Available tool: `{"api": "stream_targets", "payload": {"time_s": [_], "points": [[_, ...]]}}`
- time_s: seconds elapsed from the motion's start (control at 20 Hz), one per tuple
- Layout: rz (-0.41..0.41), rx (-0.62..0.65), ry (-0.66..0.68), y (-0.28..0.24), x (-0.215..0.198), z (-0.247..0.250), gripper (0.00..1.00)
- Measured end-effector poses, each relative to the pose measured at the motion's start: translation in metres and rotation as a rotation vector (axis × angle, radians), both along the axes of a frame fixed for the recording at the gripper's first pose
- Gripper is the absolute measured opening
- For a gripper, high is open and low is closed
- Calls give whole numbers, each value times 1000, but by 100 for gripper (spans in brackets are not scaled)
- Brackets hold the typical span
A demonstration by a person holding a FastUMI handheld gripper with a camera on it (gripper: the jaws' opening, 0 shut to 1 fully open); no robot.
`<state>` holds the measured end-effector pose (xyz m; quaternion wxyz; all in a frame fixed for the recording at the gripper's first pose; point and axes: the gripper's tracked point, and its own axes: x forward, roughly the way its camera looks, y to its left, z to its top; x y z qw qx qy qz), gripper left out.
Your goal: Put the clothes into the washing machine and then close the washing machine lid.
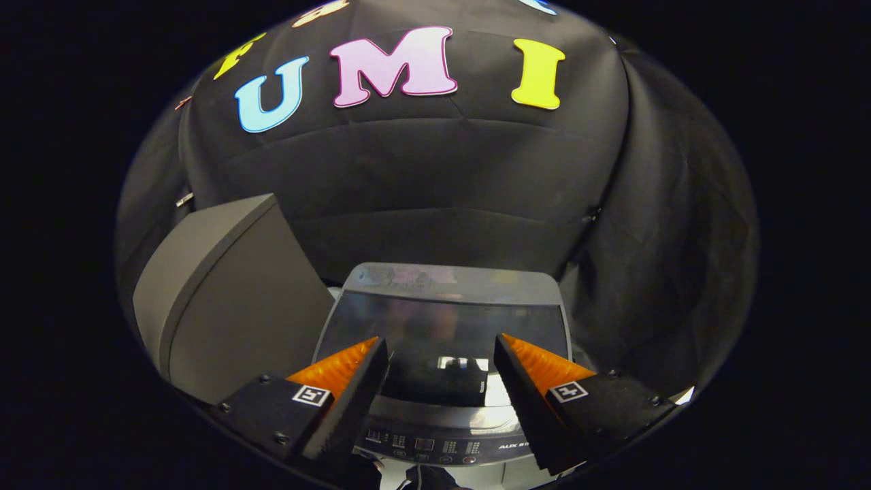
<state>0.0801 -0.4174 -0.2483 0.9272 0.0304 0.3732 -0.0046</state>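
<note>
The gripper (441, 354) sits low, its two fingers spread wide apart with nothing between them — no cloth, no handle, just open air. Directly ahead of the fingertips, and slightly below them, lies the washing machine (442, 422), a top-loading machine seen from its front side. Its lid (442, 320) is a dark, glossy glass panel that appears to lie flat and closed over the tub; the gap between the fingers frames the middle of it. The lid's long axis runs crosswise to the fingers, from one finger's side to the other, so its near edge faces the gripper squarely. Nearer than the lid, just under the fingers, is the machine's control panel (435, 446), a strip of small buttons along the front edge. To the left of the washing machine, close beside it, stands a plain grey box (224, 306) with a slanted top, taller than the machine. Behind the washing machine hangs the booth's black cloth wall (435, 177), folded and creased. No clothes can be made out near the machine, and whether any already lie under the lid cannot be told through the dark glass. Judging from this, the next move turns on that near lid edge: the fingers are already lined up with it — a short reach forward and down would meet it.
</note>
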Motion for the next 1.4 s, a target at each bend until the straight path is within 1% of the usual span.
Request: {"api": "stream_targets", "payload": {"time_s": [0.1, 0.35, 0.65, 0.95, 1.15, 1.25, 1.3, 1.4], "points": [[4, 4, -19, 6, -3, 6, 100], [-4, -1, -156, 19, 19, 52, 100], [-75, -47, -342, 31, 33, 120, 100], [-116, -101, -457, 71, 28, 167, 100], [-136, -87, -520, 110, 18, 198, 99], [-151, -78, -569, 136, 12, 221, 99], [-153, -55, -597, 157, 7, 232, 100], [-124, -31, -656, 214, -4, 253, 99]]}}
